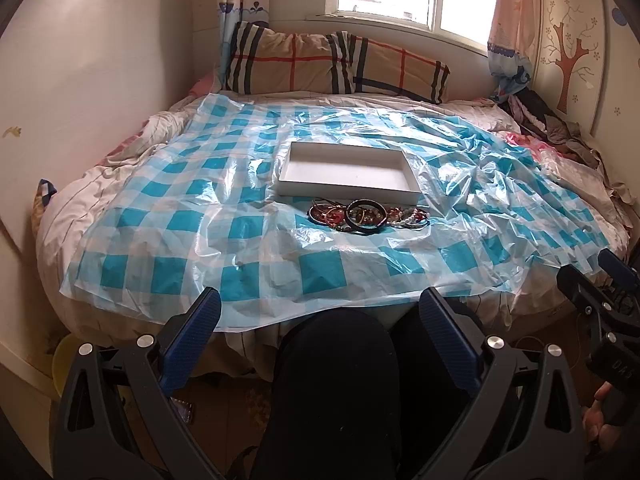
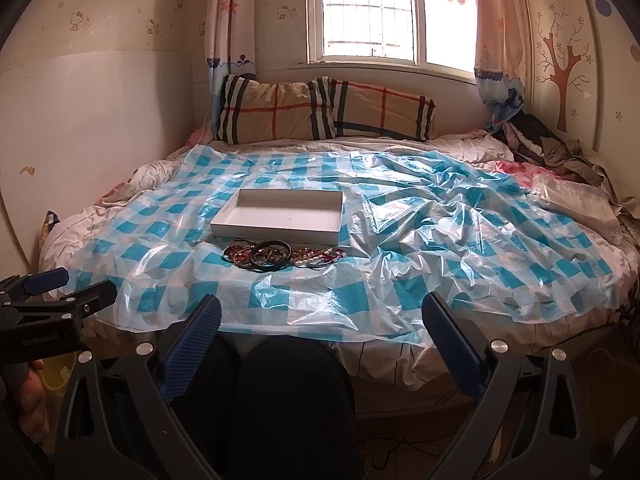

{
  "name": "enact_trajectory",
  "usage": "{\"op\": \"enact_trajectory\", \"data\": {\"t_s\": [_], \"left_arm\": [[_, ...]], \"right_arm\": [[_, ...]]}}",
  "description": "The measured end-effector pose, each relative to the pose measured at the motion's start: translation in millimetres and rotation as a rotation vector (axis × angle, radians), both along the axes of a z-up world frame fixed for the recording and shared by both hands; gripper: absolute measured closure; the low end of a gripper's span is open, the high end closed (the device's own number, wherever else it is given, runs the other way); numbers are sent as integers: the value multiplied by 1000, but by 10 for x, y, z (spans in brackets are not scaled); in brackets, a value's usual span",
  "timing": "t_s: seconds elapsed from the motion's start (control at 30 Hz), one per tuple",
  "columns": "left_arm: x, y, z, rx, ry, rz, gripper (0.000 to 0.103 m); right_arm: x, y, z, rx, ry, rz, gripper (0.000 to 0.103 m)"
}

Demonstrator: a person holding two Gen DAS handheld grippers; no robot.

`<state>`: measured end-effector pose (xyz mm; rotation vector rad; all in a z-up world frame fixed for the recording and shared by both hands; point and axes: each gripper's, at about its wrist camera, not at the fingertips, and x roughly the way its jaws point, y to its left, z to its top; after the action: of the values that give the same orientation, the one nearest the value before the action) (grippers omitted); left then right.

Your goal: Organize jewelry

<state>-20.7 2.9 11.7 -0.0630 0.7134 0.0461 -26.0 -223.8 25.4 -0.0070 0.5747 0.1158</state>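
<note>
- Both grippers stayed short of the bed: our left gripper [image 1: 320,312] and right gripper [image 2: 322,318] were spread wide, grasping nothing.
- We saw the jewelry [image 1: 368,216] heaped on the checked plastic sheet [image 1: 200,216], just before the empty white tray [image 1: 348,174], probably for short transfers.

Colour and pattern reference: bed surface and items

The plastic sheet [image 1: 192,216] carries a turquoise-and-white check pattern over a pale, off-white bed cover [image 1: 64,216]. The tray [image 1: 348,174] is plain white. The jewelry pile [image 1: 368,216] mixes black, dark red and pearl-white pieces. The pillows [image 1: 332,64] are tan plaid with black, white and red stripes. The gripper pads [image 1: 192,340] are blue on black frames. The wall decal [image 1: 568,64] is a brown tree.
</note>
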Motion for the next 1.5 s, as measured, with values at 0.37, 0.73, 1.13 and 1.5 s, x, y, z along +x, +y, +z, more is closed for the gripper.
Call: {"op": "enact_trajectory", "data": {"t_s": [0.37,0.73,1.13,1.5], "left_arm": [[17,-15,15,3,1,3,8],[-54,49,34,22,-9,6,8],[-116,92,81,31,-13,0,8],[-128,61,71,40,-14,-3,8]], "right_arm": [[9,-51,-24,-2,-6,-22,7],[-46,-109,31,-43,-48,-43,7],[-173,-159,29,-37,-58,-43,7],[-213,-182,41,-25,-60,-48,7]]}}
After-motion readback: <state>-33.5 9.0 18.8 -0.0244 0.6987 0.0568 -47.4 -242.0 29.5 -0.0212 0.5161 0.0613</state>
